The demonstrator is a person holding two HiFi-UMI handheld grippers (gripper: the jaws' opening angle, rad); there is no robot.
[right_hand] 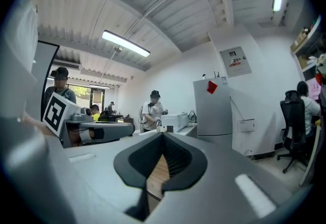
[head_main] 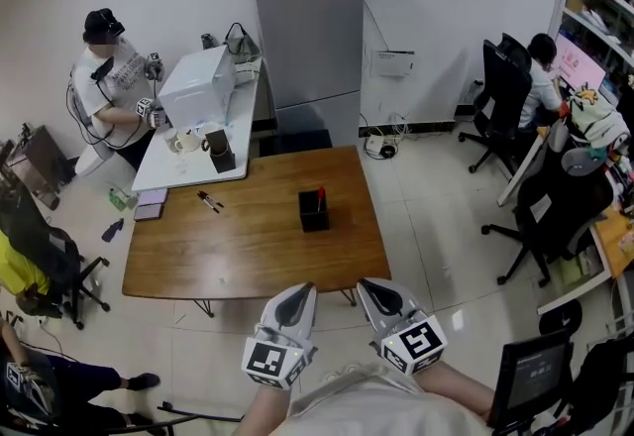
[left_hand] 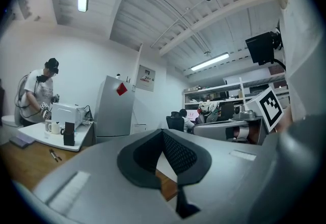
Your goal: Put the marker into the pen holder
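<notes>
grey left claw (head_main: 303, 289) and right claw (head_main: 369, 285) clenched, empty; marker (head_main: 209, 201) on table (head_main: 248, 246).

The pen holder (head_main: 314, 210) stands right of the wooden table's (head_main: 248, 251) centre; the marker (head_main: 209, 201) lies toward its left end.

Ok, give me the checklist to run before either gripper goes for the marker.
1. The marker lies free on the wooden table: ok.
2. The pen holder stands upright, apart from the marker: ok.
3. Room in the pen holder: cannot tell; something red already stands in it.
4. Left gripper empty: ok.
5. Right gripper empty: ok.
6. Jaws open for a grasp: not ok; both pairs are together.
</notes>
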